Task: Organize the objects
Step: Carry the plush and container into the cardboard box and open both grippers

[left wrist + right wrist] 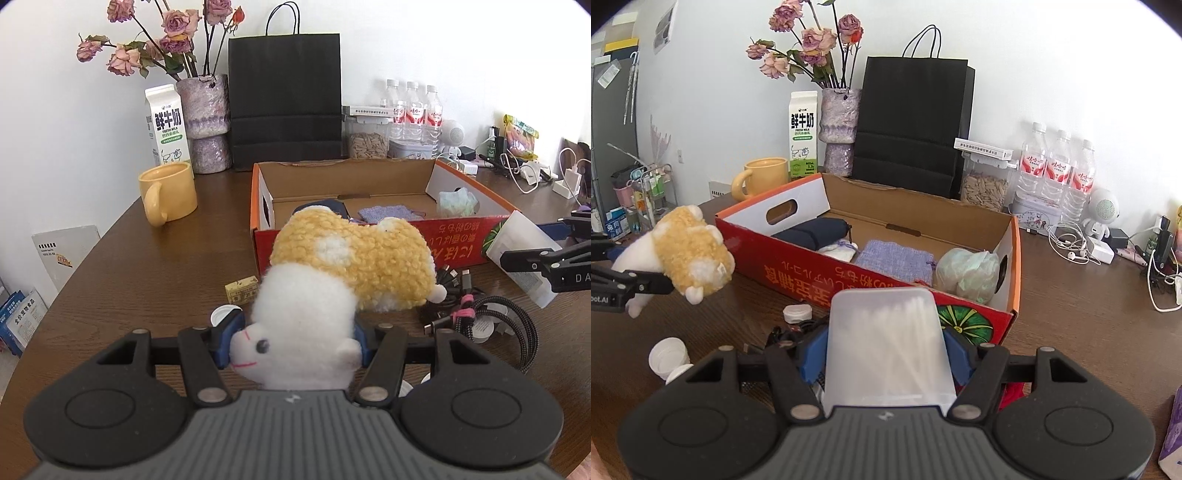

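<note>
Left gripper (293,341) jaws clenched on plush toy (347,266), head nearest, body stretching toward the box (458,242), right gripper (884,356) grasping a swab pack (886,339), carton (168,125) reading "FRESH MILK"

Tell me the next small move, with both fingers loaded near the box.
Probably carry the left gripper forward over the cardboard box and release the plush toy: it's gripped by the head, the box sits right ahead, and the floor between pouches looks bare. The right gripper holds the cotton swab box.
</note>
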A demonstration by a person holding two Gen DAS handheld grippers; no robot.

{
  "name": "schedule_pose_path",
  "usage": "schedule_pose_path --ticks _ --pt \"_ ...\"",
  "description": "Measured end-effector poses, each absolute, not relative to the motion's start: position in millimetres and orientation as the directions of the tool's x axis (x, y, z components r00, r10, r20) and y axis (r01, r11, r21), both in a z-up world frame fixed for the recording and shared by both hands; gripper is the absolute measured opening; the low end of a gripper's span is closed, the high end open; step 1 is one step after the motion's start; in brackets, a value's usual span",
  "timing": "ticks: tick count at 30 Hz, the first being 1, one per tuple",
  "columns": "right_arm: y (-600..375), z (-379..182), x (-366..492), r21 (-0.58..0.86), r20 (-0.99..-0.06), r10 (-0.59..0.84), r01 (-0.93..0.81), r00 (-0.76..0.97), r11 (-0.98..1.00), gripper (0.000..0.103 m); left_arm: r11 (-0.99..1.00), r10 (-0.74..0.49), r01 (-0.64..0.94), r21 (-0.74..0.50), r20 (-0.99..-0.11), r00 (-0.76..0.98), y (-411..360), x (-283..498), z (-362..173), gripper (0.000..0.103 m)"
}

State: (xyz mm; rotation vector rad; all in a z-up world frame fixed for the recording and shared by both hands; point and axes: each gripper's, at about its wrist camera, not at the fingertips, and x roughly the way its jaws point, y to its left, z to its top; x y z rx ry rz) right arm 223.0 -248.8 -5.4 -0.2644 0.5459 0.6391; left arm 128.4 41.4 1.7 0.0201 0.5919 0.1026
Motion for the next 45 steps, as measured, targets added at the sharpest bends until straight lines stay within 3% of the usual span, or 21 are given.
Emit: schedule_pose_path --ticks 23,35,45 --pt "-224.1 38.6 234.0 -0.001 -0.457 0.561 -0.631 0.690 0.776 0.065 0.994 0.101 -0.105 0.016 -0.453 0.886 18.4 171.3 54.6 0.059" --pt "-201.9 44.8 273.4 0.042 -0.425 0.552 -0.594 0.718 0.804 0.065 0.991 0.099 -0.130 -0.037 -0.454 0.885 10.9 222.3 60.3 0.059" --pt "-184.0 19.5 329.2 0.095 -0.414 0.519 -0.531 0.748 0.842 0.065 0.978 0.104 -0.177 -0.105 -0.493 0.864 20.8 281.8 35.2 0.059"
